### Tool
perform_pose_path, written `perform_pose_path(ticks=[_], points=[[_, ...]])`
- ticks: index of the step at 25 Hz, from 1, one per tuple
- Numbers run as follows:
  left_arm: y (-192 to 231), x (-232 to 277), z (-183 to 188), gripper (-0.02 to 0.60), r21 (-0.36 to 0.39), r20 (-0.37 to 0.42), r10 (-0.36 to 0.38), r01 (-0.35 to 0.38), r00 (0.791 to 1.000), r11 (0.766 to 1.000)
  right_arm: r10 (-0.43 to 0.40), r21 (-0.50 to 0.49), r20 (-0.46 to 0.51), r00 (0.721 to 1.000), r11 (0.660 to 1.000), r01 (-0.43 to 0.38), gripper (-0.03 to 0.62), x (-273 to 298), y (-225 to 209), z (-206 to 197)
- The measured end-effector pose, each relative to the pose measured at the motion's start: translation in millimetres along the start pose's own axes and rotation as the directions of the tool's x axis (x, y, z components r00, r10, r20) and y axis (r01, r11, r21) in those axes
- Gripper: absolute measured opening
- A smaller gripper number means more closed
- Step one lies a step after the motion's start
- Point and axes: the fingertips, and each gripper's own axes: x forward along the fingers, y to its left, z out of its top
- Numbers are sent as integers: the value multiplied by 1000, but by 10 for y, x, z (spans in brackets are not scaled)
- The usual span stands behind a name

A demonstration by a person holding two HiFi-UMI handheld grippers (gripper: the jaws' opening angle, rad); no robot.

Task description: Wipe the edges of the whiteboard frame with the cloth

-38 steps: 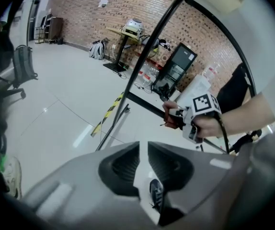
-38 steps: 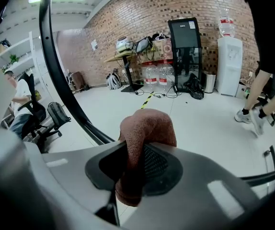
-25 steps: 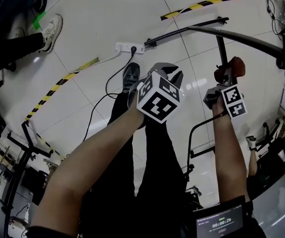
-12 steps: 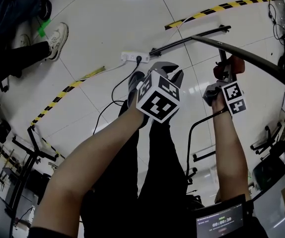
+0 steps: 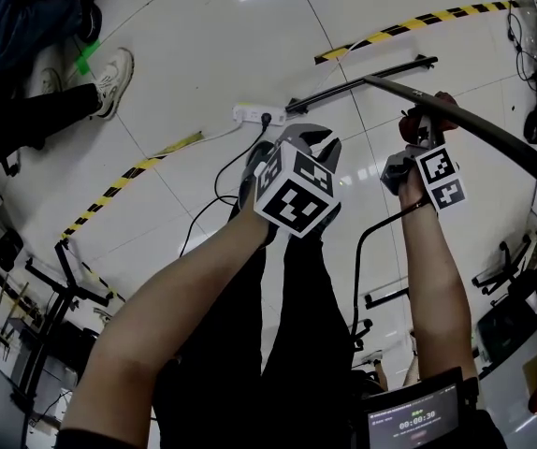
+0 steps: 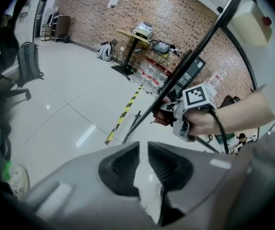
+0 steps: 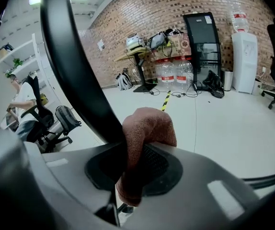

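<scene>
**A:** How far along is the wipe? Start on the left.

**B:** The left hand-held gripper is idle. Its jaws stand a narrow slit apart with nothing between them, and only the glossy white tiled floor shows through. It hangs to the left of the work, clear of the frame.

**A:** And the right one?

**B:** The right hand-held gripper is clamped on the folded reddish-brown terry cloth. The cloth bulges out past its jaws and presses against the thin black whiteboard frame edge, just on that gripper's left.

**A:** So wiping is under way?

**B:** I'd judge so, since the cloth is on the edge. It sits near one end of that bar, and a long stretch runs on beyond the gripper's right. Nothing shows which part is already clean, and the other edges are out of view. I'd reckon most of the job is left.
</scene>
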Motion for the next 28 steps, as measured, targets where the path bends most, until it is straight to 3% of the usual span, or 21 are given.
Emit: perform_pose_path(ticks=[6, 9, 11, 14, 16, 17, 19, 21, 22, 24, 27, 28], points=[[4, -3, 48, 52, 17, 0, -1, 1, 1000, 1000, 61, -26, -56, 997, 998, -63, 67, -55, 206, -138], [-4, -16, 77, 53, 21, 10, -20, 19, 1000, 1000, 173, -73, -139, 975, 980, -185, 67, -210, 366, -296], [15, -45, 84, 58, 14, 15, -47, 47, 999, 999, 308, -38, -193, 932, 946, -321, 67, -374, 549, -366], [108, -83, 77, 60, -2, 6, -85, 85, 996, 996, 508, 43, -250, 824, 856, -515, 67, -629, 872, -463], [67, -121, 143, 60, -53, 21, -158, 159, 987, 986, 589, 62, -287, 755, 798, -599, 67, -795, 1031, -517], [0, -145, 200, 70, -98, 46, -222, 226, 974, 969, 621, 74, -306, 721, 771, -633, 67, -882, 1098, -537], [-163, -191, 310, 169, -201, 118, -369, 386, 922, 901, 697, 142, -329, 638, 704, -696, 67, -1066, 1241, -556], [-294, -209, 361, 334, -282, 176, -482, 513, 858, 811, 792, 271, -311, 525, 603, -750, 67, -1251, 1389, -536], [-352, -211, 366, 384, -309, 195, -527, 562, 827, 768, 835, 335, -287, 469, 546, -767, 67, -1333, 1451, -510], [-487, -236, 362, 432, -343, 223, -613, 649, 758, 679, 897, 423, -241, 372, 442, -791, 67, -1476, 1536, -457], [-692, -337, 389, 436, -359, 280, -720, 765, 635, 535, 952, 502, -201, 231, 302, -810, 67, -1668, 1609, -417], [-738, -364, 402, 436, -357, 296, -741, 789, 603, 500, 964, 523, -191, 186, 260, -811, 67, -1725, 1629, -409]])
